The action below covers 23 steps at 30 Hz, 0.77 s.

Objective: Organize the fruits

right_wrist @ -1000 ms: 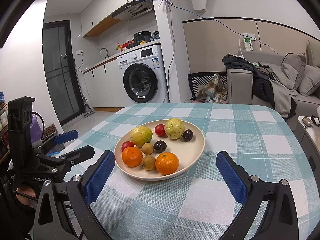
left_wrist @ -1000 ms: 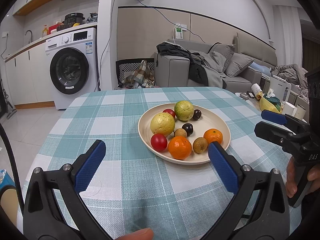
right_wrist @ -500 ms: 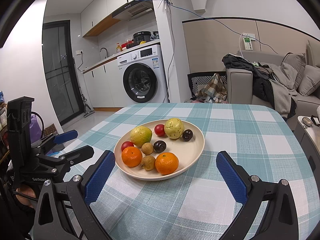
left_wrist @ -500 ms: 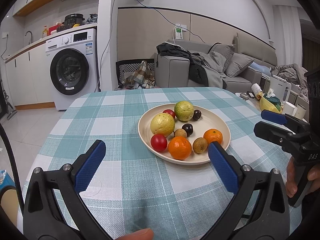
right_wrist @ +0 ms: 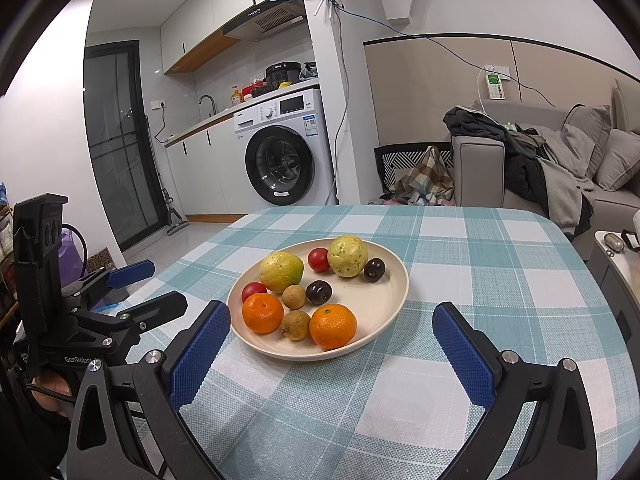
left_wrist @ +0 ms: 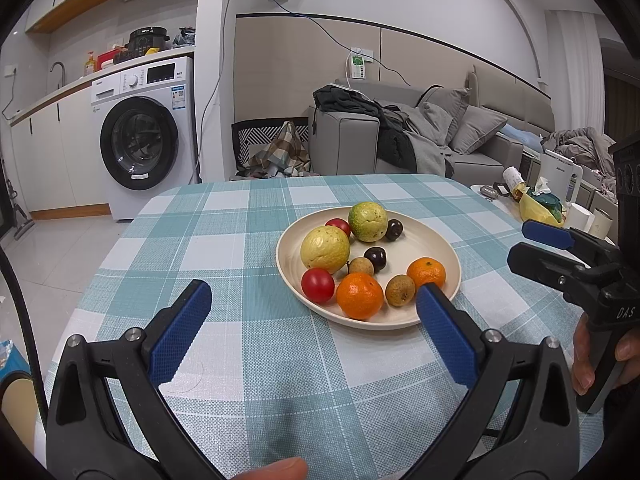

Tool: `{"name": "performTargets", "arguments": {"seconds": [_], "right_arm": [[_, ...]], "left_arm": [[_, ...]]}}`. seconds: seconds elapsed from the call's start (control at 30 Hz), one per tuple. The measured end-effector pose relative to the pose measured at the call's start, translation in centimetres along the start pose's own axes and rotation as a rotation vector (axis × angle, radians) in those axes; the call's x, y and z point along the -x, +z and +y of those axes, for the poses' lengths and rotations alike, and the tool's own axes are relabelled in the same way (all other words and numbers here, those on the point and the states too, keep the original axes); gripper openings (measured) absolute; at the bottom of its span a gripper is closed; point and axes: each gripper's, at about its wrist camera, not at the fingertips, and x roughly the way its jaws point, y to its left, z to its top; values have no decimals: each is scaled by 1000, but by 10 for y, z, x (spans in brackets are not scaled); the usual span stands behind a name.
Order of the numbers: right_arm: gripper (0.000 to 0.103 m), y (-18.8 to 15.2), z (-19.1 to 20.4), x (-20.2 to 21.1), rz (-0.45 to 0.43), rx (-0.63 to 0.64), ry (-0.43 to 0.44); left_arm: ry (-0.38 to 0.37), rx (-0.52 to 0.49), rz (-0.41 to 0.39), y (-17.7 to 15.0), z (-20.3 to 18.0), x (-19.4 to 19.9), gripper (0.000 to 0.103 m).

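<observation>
On checked tablecloth [left_wrist: 256, 364], cream plate [left_wrist: 434, 240] is set, holding mixed fruits: guavas, oranges [left_wrist: 359, 295], tomatoes, plums, longans. Left gripper [left_wrist: 312, 320] and right gripper [right_wrist: 332, 346] are held spread wide, empty, short of plate. Nearest orange is best approached low, jaws straddling it, neighbours left undisturbed.

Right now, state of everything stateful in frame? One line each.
left hand-held gripper: open, empty, above the tablecloth
right hand-held gripper: open, empty, short of the plate
plate: flat on the table, holding all the fruit
washing machine: door shut
range hood: cannot tell if running
</observation>
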Motion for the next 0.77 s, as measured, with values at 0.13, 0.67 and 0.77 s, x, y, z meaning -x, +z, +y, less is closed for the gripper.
{"name": "performTargets", "arguments": {"seconds": [0.13,0.67,0.77], "right_arm": [[103,0,0,0,0,1,-1],[103,-3,-5,-2,6,-9,-1],[103,-3,-5,-2,6,-8,-1]], "left_arm": [[-1,0,0,0,0,0,102],[0,2,1,0,-1,0,102],[-2,-1,-1,0,-1,1,102]]}}
